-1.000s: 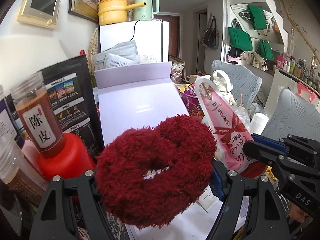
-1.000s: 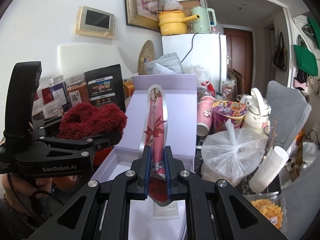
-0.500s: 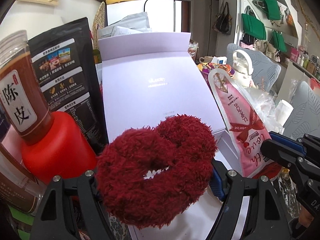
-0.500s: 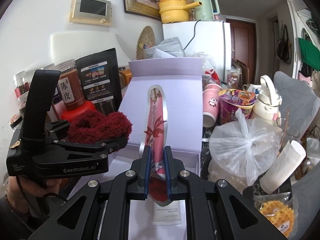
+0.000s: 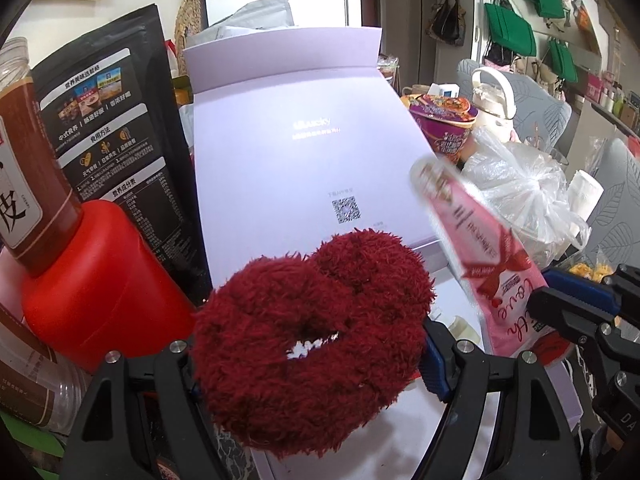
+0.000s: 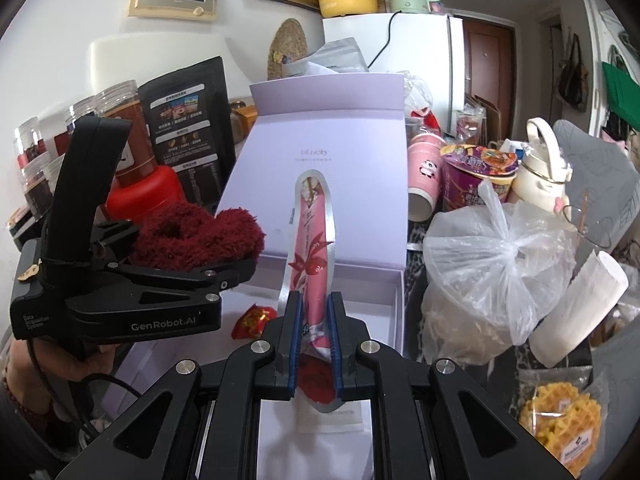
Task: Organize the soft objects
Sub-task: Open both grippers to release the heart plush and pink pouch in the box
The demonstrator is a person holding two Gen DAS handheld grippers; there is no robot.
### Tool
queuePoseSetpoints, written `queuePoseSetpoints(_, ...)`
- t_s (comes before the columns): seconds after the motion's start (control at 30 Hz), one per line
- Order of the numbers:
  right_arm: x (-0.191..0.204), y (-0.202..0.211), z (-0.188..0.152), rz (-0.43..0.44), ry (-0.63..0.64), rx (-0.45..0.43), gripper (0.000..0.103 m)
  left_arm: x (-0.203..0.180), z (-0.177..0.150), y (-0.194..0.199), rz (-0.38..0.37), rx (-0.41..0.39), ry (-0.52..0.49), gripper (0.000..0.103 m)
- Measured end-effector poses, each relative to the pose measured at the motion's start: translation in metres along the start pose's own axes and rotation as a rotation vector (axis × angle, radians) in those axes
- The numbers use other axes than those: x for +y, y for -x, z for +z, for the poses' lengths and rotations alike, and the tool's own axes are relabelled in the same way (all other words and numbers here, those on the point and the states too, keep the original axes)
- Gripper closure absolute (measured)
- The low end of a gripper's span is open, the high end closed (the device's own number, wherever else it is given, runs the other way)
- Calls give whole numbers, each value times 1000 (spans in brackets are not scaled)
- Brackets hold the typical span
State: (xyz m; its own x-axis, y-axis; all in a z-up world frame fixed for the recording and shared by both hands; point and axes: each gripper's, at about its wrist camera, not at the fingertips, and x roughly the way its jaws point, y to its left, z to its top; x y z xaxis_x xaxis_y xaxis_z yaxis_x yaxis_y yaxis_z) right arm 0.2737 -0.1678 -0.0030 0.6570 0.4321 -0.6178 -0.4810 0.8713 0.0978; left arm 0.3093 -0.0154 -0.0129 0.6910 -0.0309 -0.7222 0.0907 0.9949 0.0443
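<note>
Your left gripper [image 5: 308, 356] is clamped on the dark red fluffy scrunchie [image 5: 316, 336], its 2 fingers spread wide around the ring and pressing into the pile from either side. Your right gripper [image 6: 313, 344] is squeezed nearly together on the pink sachet [image 6: 312, 248], which stands upright on edge between the blue pads [image 6: 291, 344], its lower end pinched and its top rising in front of the box lid.

From the right wrist view, you hold the left gripper level and pointed to the right, with the scrunchie over the near left edge of the lilac box [image 6: 360, 292]. Your left hand [image 6: 44, 364] wraps the handle low at the frame's left. The right gripper points straight ahead over the open box, the sachet above the white floor of its tray.

The lid [image 5: 304, 148] stands open and leans back behind both items. A small red packet [image 6: 254, 320] lies in the tray, near the left gripper's tip. Just left of the box stand a red-capped jar [image 5: 92, 280] and a black pouch [image 5: 108, 120]. To the right, a tied plastic bag [image 6: 500, 276], a paper roll [image 6: 580, 312], a pink cup [image 6: 424, 176] and a noodle cup [image 6: 476, 176] crowd against the box's side. A wrapped waffle [image 6: 560, 420] lies at the near right.
</note>
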Motion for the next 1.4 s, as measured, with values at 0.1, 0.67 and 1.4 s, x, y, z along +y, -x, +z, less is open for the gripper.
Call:
queuePoseSetpoints(0.1, 0, 0, -1, -52, 10, 1, 78, 4, -1, 0, 14, 11, 16, 21)
queuePoseSetpoints(0.67, 0, 16, 4, -96, 4, 5, 57, 9, 10, 32, 40, -64, 29, 0)
queuePoseSetpoints(1.4, 24, 88, 15, -116, 9, -96, 51, 4, 15, 128, 68, -195, 24, 0)
